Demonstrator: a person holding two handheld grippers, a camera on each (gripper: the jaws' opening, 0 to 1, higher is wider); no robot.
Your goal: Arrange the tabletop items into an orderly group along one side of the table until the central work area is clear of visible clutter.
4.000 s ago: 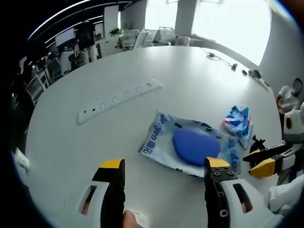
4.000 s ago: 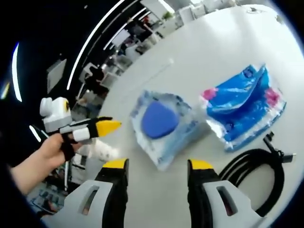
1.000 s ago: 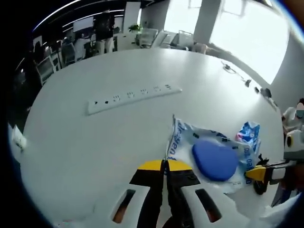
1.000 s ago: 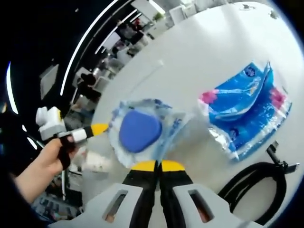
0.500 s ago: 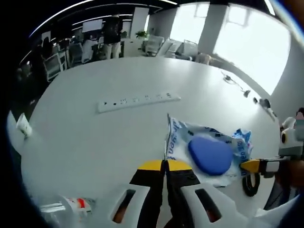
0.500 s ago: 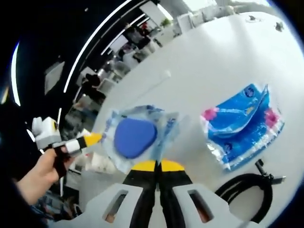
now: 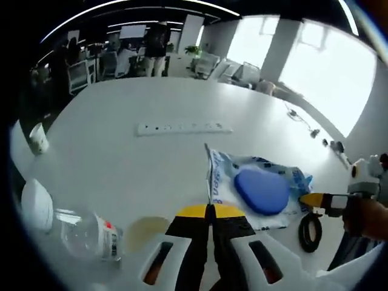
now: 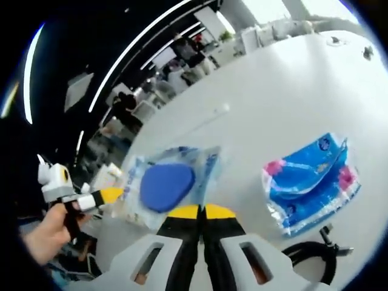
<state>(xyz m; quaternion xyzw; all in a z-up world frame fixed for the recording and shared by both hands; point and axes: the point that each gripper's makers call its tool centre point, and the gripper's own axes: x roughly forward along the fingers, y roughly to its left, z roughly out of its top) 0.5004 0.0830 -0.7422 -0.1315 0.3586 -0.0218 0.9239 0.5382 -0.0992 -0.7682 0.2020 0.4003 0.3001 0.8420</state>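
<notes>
Pinching opposite edges of the clear plastic pouch with blue print and a blue oval pad inside (image 7: 260,189), both grippers hold it between them: the left gripper (image 7: 211,209) has its yellow-tipped jaws pressed together on the pouch's near edge, and the right gripper (image 8: 200,211) is likewise clamped on the edge nearest its own camera. In the right gripper view the pouch looks raised off the round white surface (image 7: 151,103), though how far clear it is I cannot tell. A two-sided hold of this kind probably serves to keep the limp film from sagging or folding while it is carried toward one side. Other items are scattered across the surface: a blue-and-pink crinkled plastic packet (image 8: 312,185) lies apart from the pouch, with a coiled black cable (image 8: 309,253) near it toward the right gripper. A long white power strip (image 7: 183,128) sits beyond the pouch, a clear plastic bottle with a white cap (image 7: 76,228) lies on its side near the left gripper, and a small white cup (image 7: 38,138) stands near the rim. The bottle and the cable seem the likeliest obstacles to any low sideways sweep.
</notes>
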